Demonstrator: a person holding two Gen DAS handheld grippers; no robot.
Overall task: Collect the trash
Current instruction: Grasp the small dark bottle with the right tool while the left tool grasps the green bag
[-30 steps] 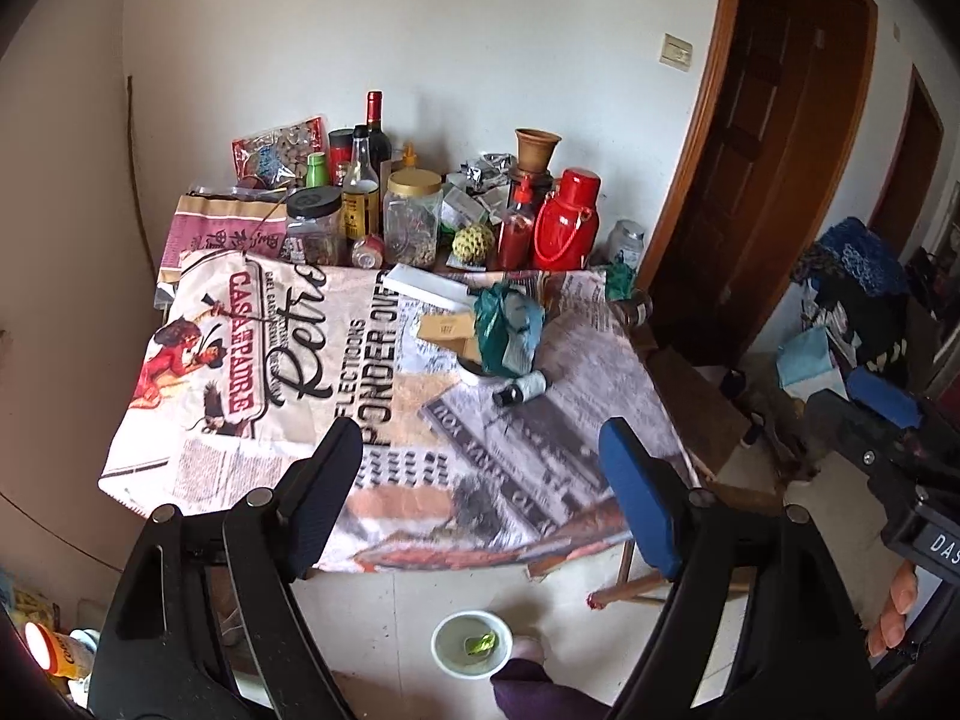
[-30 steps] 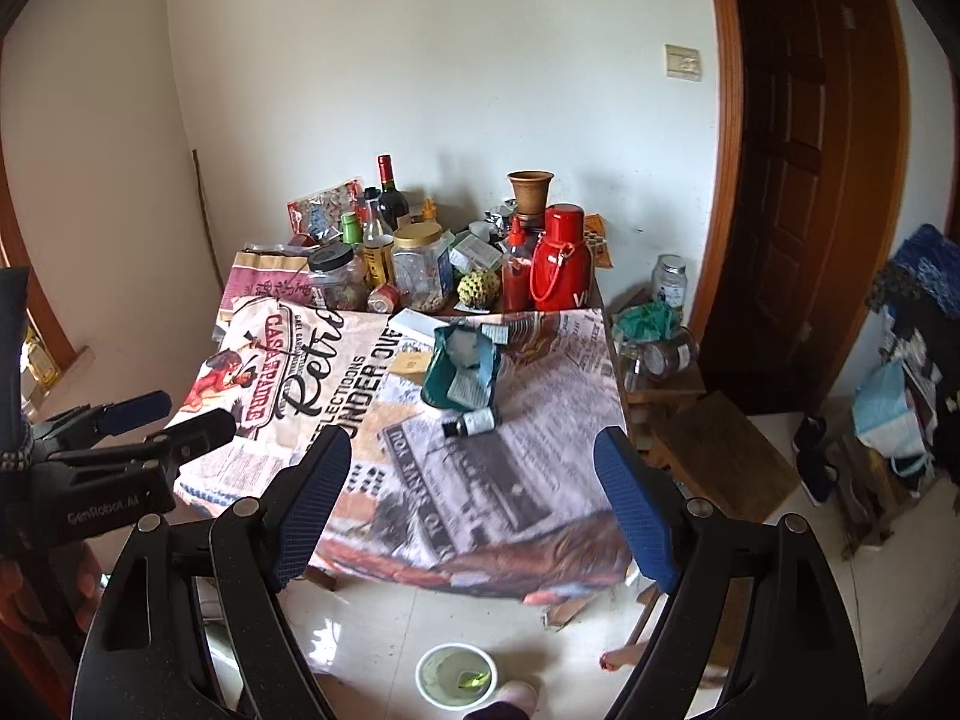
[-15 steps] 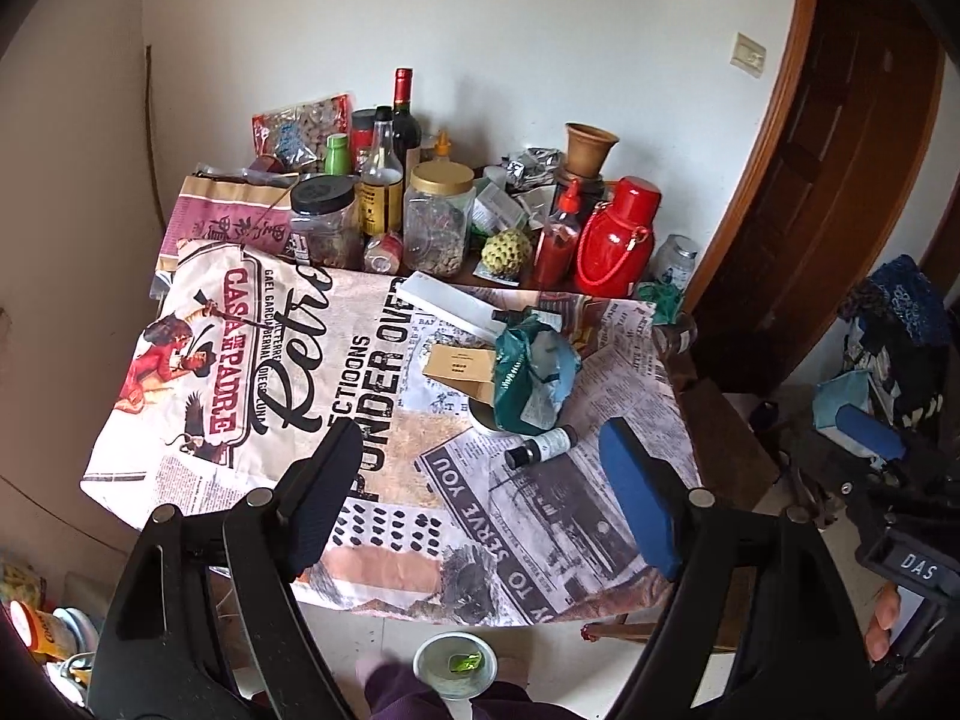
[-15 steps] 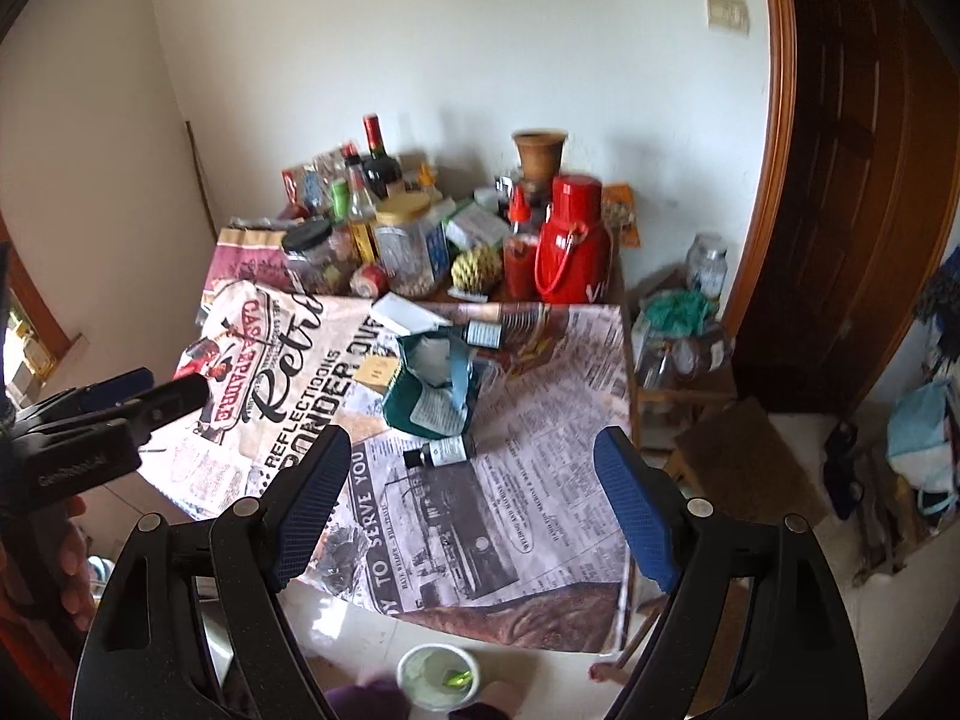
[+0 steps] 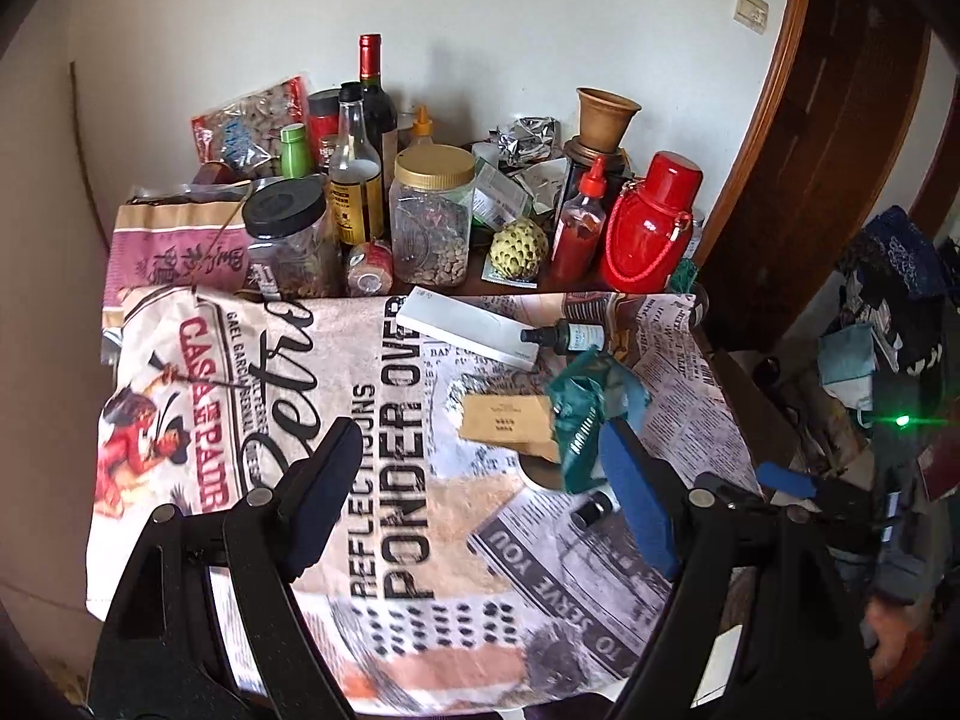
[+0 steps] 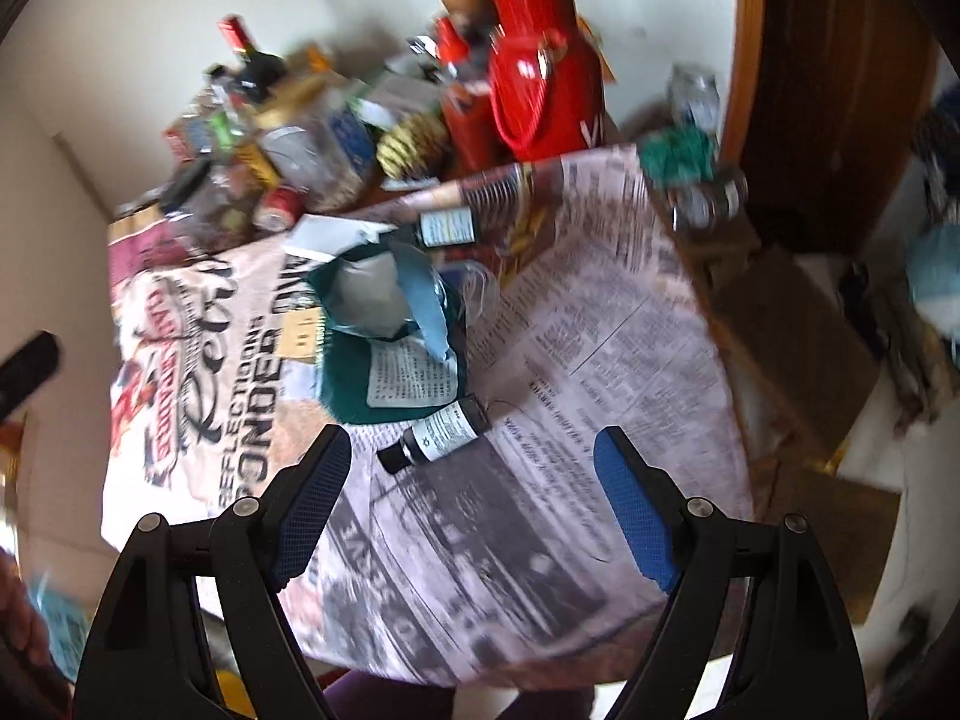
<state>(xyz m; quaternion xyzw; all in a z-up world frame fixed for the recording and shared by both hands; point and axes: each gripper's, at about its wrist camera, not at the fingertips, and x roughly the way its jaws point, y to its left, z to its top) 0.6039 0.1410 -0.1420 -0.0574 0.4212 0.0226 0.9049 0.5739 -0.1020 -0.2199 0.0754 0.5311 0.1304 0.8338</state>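
The left handheld gripper (image 5: 474, 486) has 2 matte black plastic arms with triangular cut-outs, each carrying round silver pivot screws, and 2 long fingers faced with textured blue pads (image 5: 637, 498). The right handheld gripper (image 6: 471, 498) is built the same: black cut-out arms, silver screws, and blue dimpled pads (image 6: 630, 510) on both fingers.

Table (image 5: 480, 285) under newsprint cloth (image 5: 372, 480), jars and bottles behind.
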